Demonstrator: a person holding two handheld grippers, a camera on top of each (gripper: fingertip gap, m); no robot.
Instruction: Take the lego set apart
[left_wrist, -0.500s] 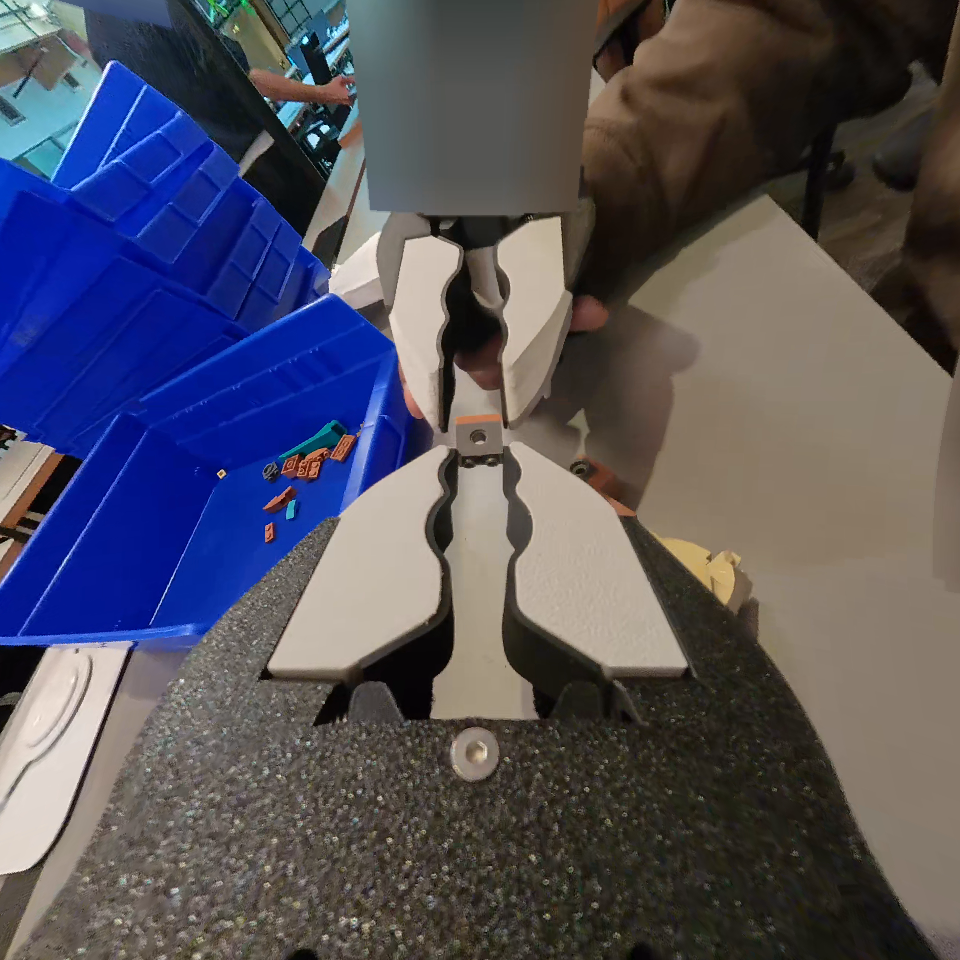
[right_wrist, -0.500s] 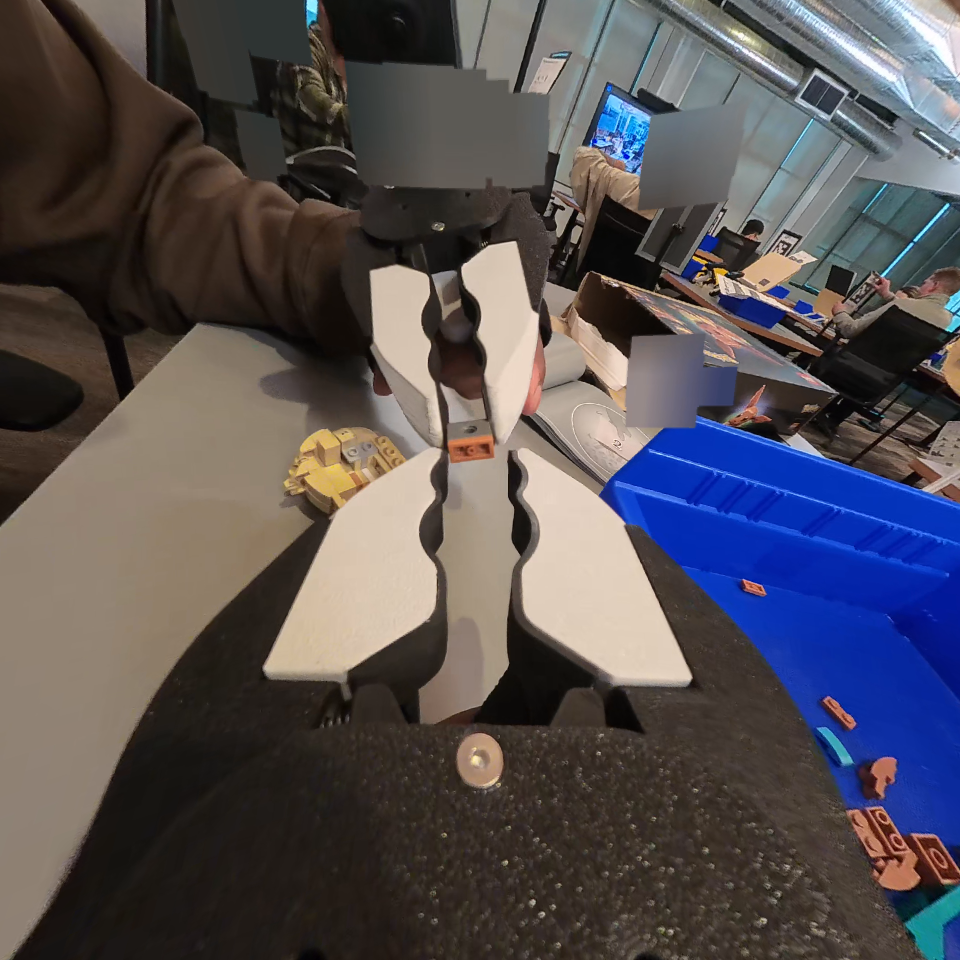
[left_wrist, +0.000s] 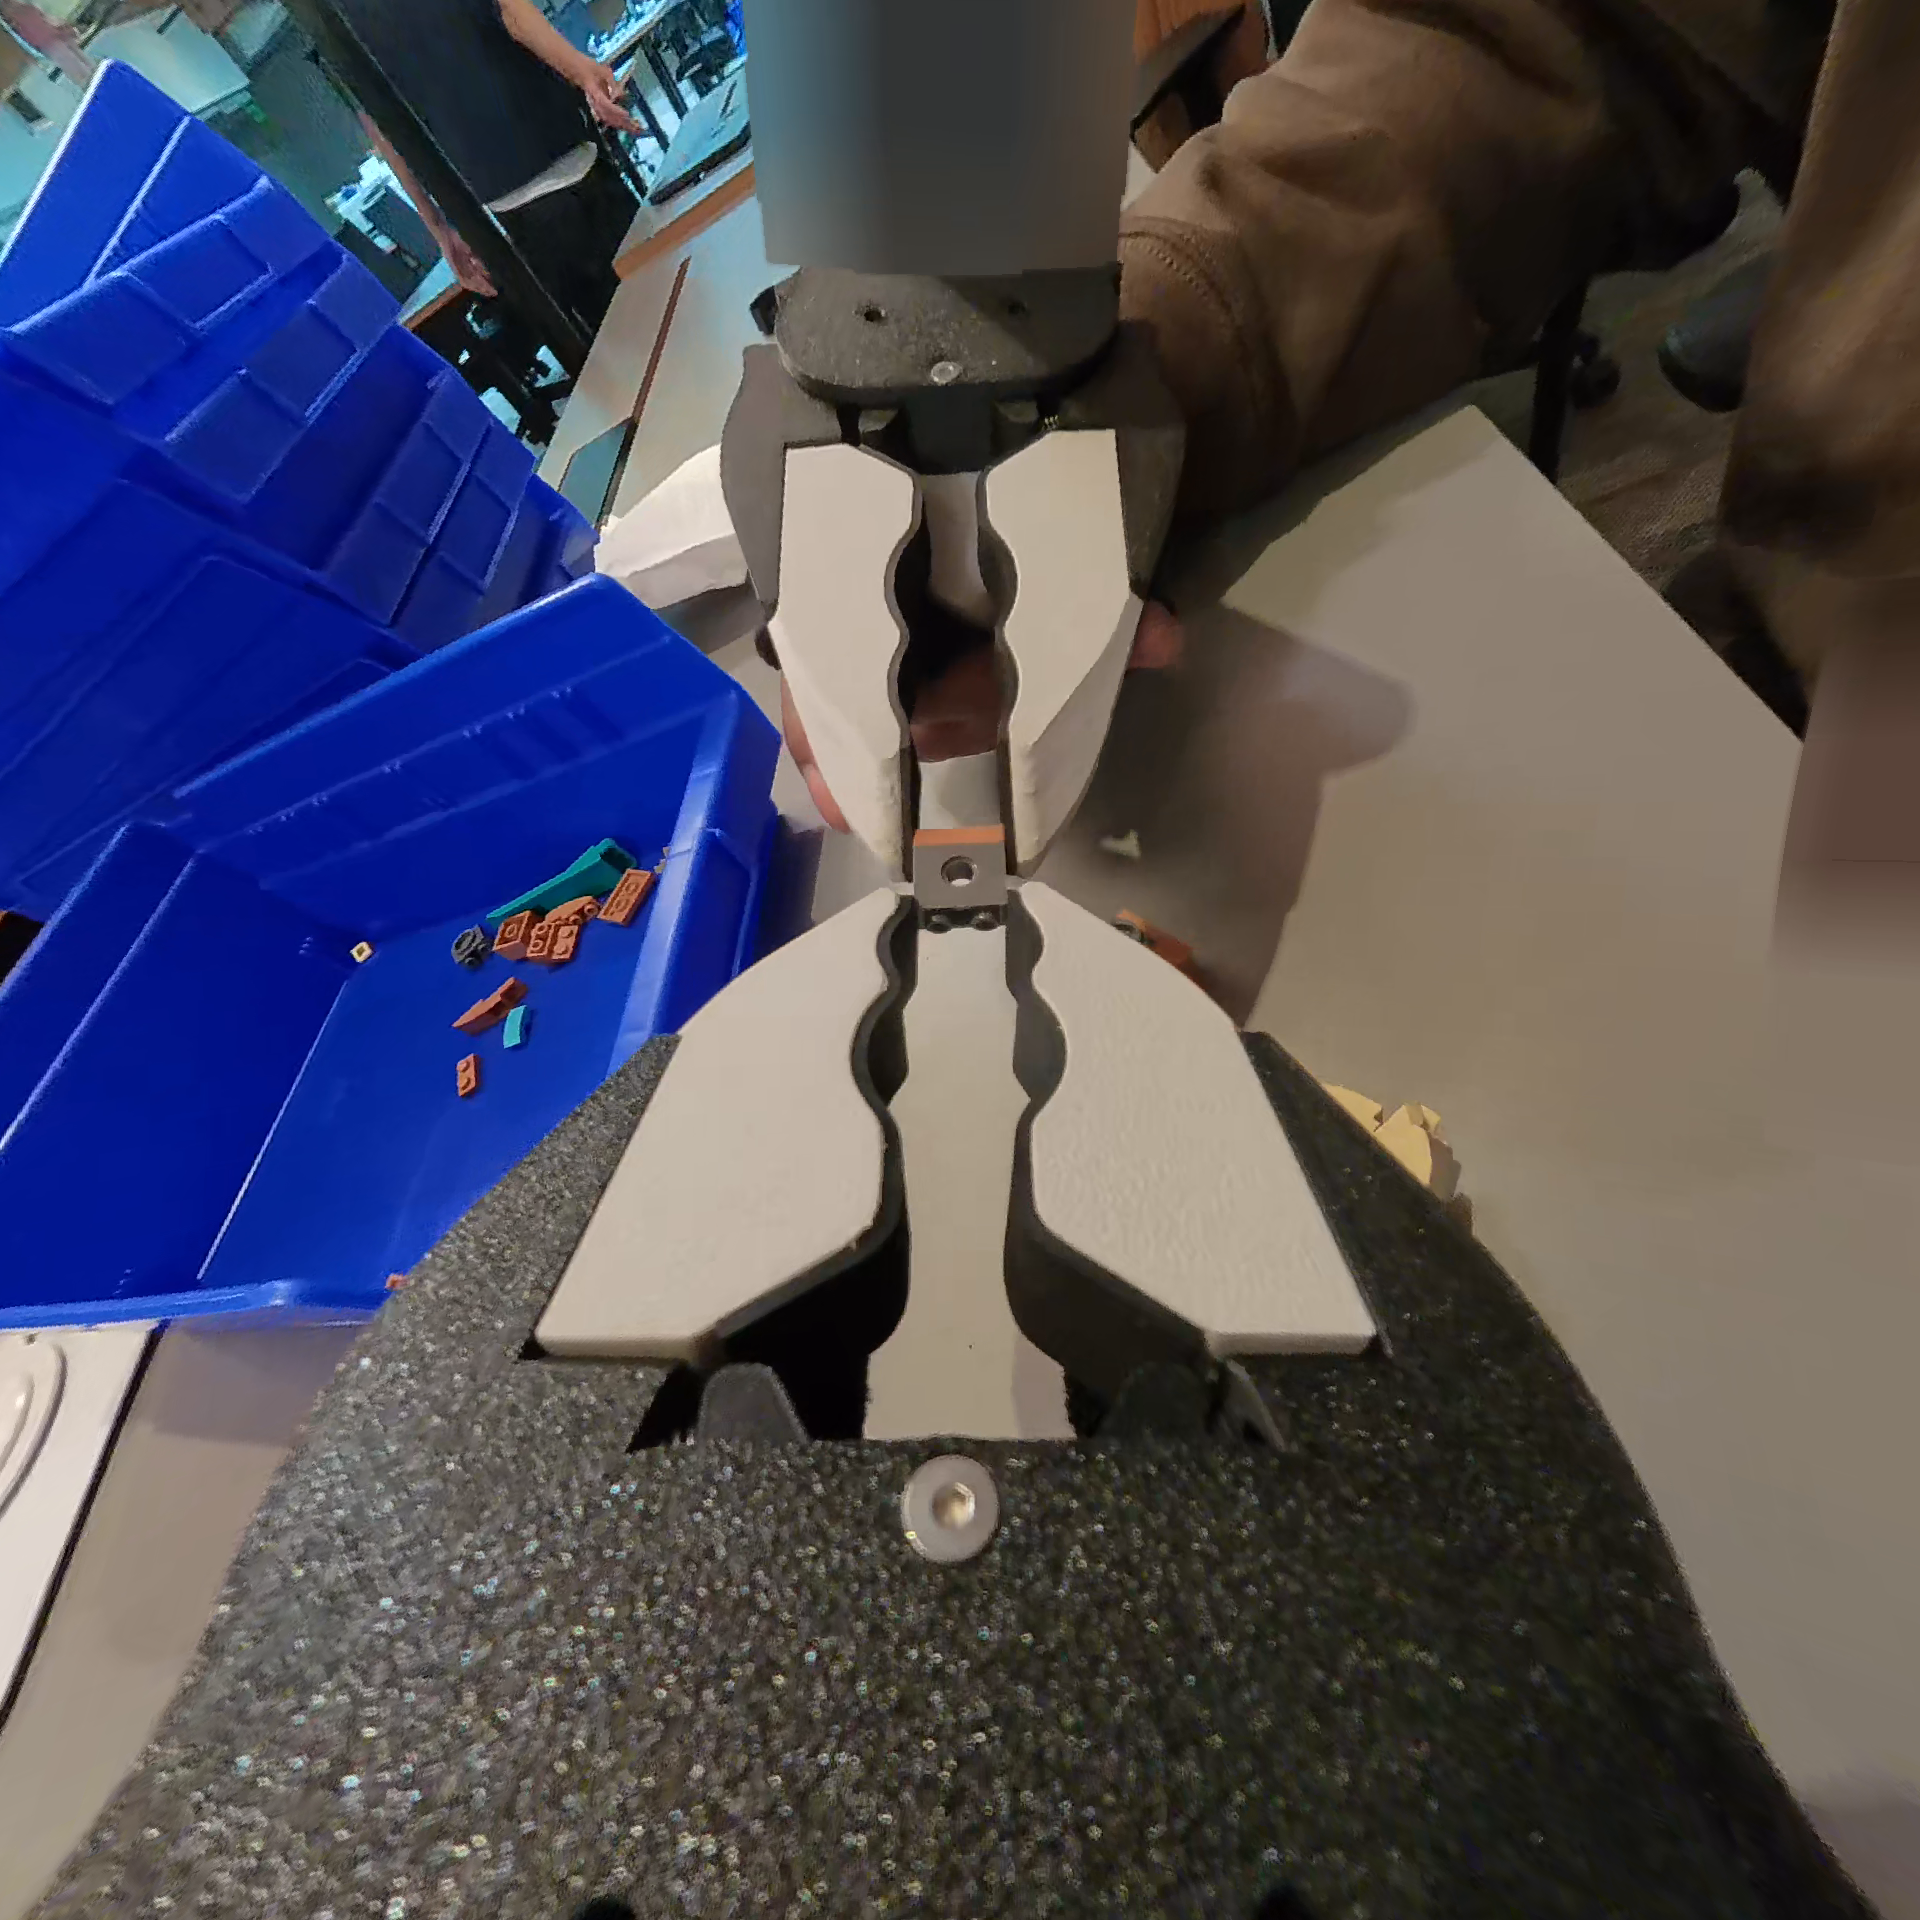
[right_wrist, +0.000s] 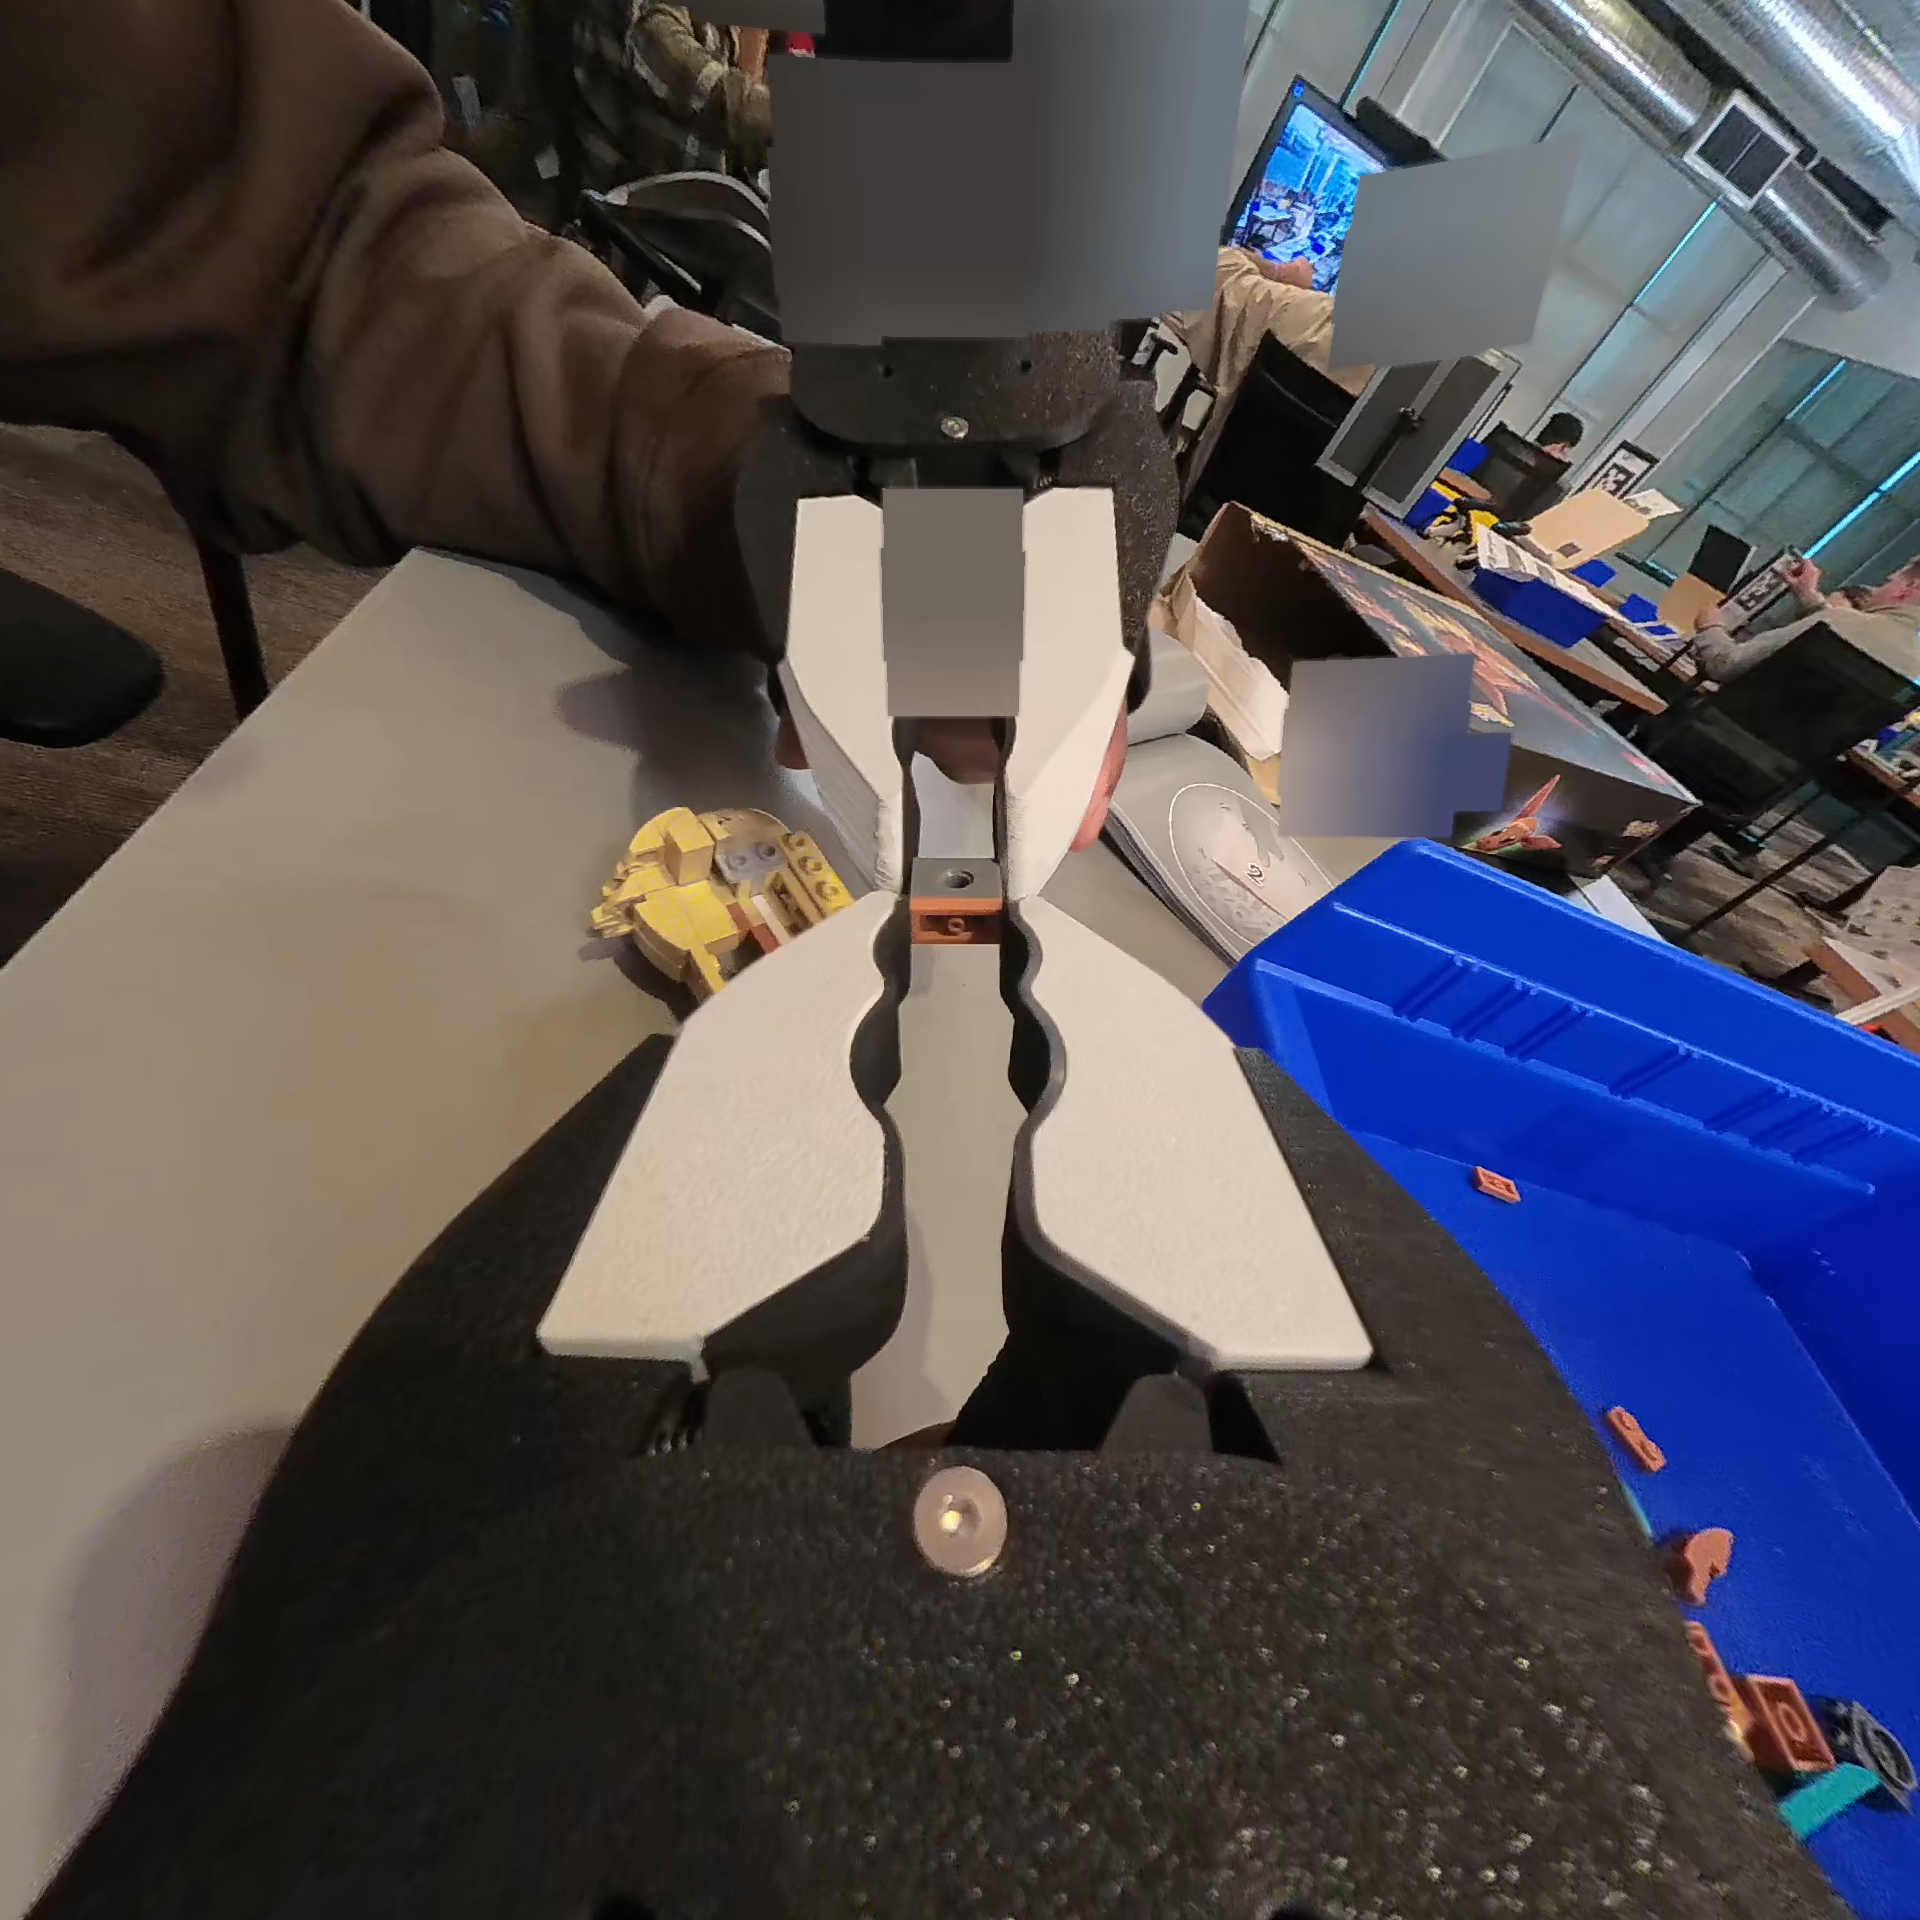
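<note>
The left claw (left_wrist: 958, 902) and right claw (right_wrist: 956, 914) meet tip to tip above the grey counter (left_wrist: 1507, 831), narrowly parted: the left grips a grey brick (left_wrist: 958, 871), the right an orange brick (right_wrist: 954, 928) (joined), just beside the blue bin (left_wrist: 312, 1091).

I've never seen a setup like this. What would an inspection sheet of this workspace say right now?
Surface: grey table, mostly bare.
Job's things: small grey brick joined to a brown piece, held above the table.
Clutter: yellow brick model; booklet; loose brown and teal bricks in a blue bin.
Grippers: left gripper clamps the grey brick; right gripper clamps the brown piece, tip to tip.
Cables: nothing seen.
Surroundings: stacked blue bins, a screen, people at other tables.
</note>
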